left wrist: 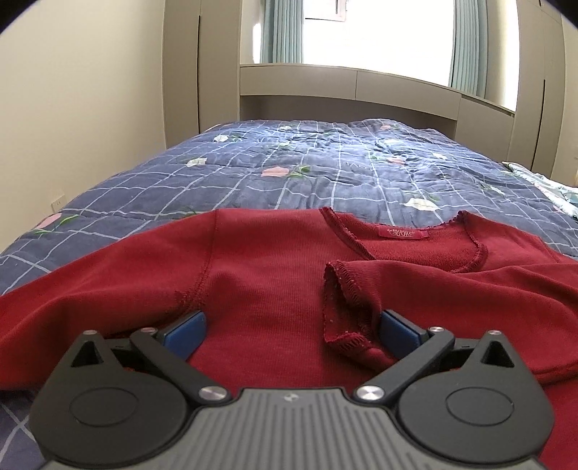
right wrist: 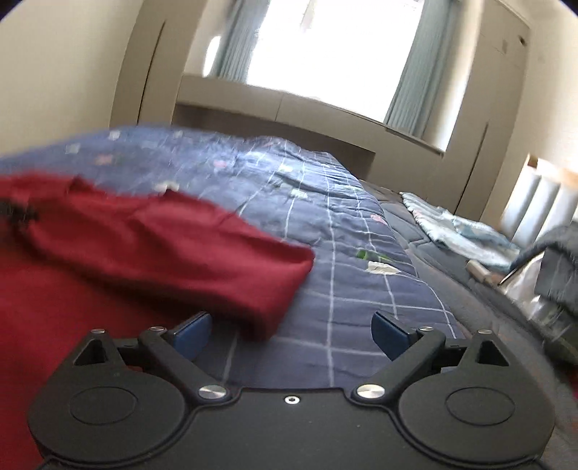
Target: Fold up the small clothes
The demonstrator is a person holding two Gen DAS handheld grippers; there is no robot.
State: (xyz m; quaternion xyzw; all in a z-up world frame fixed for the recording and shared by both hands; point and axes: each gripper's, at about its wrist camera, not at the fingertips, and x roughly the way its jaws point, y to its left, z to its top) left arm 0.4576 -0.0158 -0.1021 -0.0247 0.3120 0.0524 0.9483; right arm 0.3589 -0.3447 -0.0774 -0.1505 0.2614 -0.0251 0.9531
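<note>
A: Left hand-held gripper [left wrist: 292, 334] first — low over the red top [left wrist: 260, 274], pointing along the bed toward the window. Blue pads [left wrist: 184, 334] spread wide, fabric lying between them, nothing pinched.

B: Agreed, wide apart, holding nothing. Where's the garment?

A: Red top lies spread on the blue checked quilt [left wrist: 289, 170], neckline [left wrist: 408, 242] and its label [left wrist: 403, 234] facing up at the far side. One sleeve is folded in over the chest; its cuff [left wrist: 343, 307] sits just beside the right-hand pad.

B: Right side?

A: Right hand-held gripper [right wrist: 290, 336], also low and level, tilted a bit. Pads [right wrist: 191, 334] wide apart, nothing gripped. Red top [right wrist: 151, 246] is off to its left, a rounded fold of it ending just beside the left-hand pad; bare quilt [right wrist: 343, 289] lies between the pads. Frame is motion-blurred.

B: Touching the cloth?

A: Can't tell, too blurry.

B: Surroundings?

A: Light blue patterned cloth [right wrist: 462, 227] crumpled farther up the bed on the right, well apart from the top. Padded headboard [right wrist: 534, 202] beyond it. Window with pale curtains [left wrist: 281, 32] and beige built-in cabinets [left wrist: 325, 81] at the far end.
</note>
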